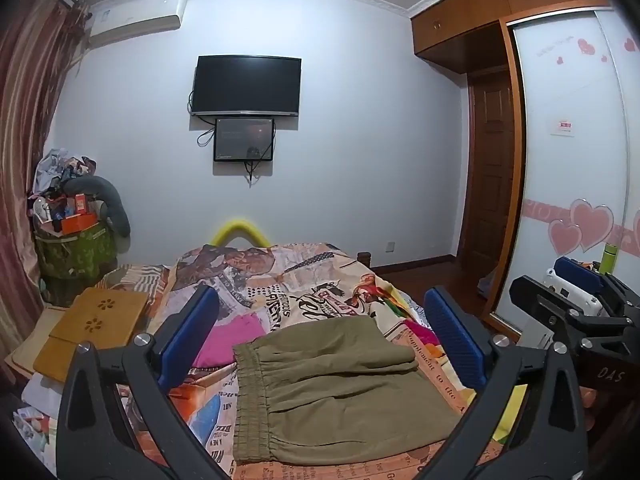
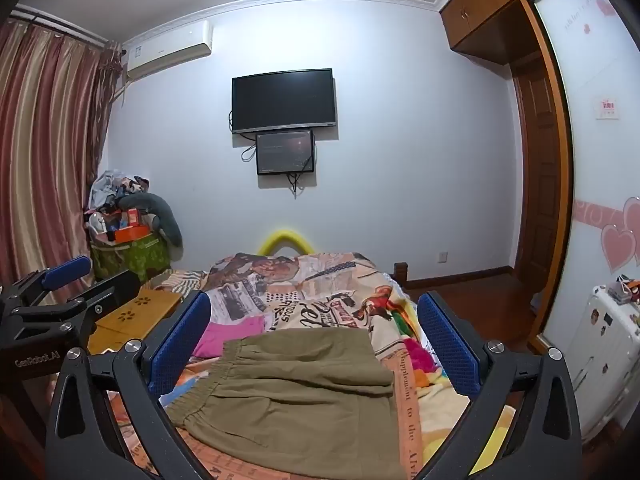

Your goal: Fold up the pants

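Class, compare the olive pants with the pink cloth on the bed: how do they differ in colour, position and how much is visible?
The olive pants are drab green; the pink cloth is bright. The pants lie nearer the cameras, fully visible; the cloth lies beyond their waistband, partly hidden by a claw finger. Both rest on the printed bedspread.

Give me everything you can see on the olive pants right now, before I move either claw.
The olive pants are khaki-green woven cloth, already folded into a compact, roughly rectangular stack lying flat on the printed bedspread. The gathered elastic waistband runs down the stack's left edge; an upper layer is folded over, its edge crossing the far half. A few soft creases, no bunching. A pink cloth lies just beyond the left corner. The left claw and right claw are both open, above the pants, not touching them.
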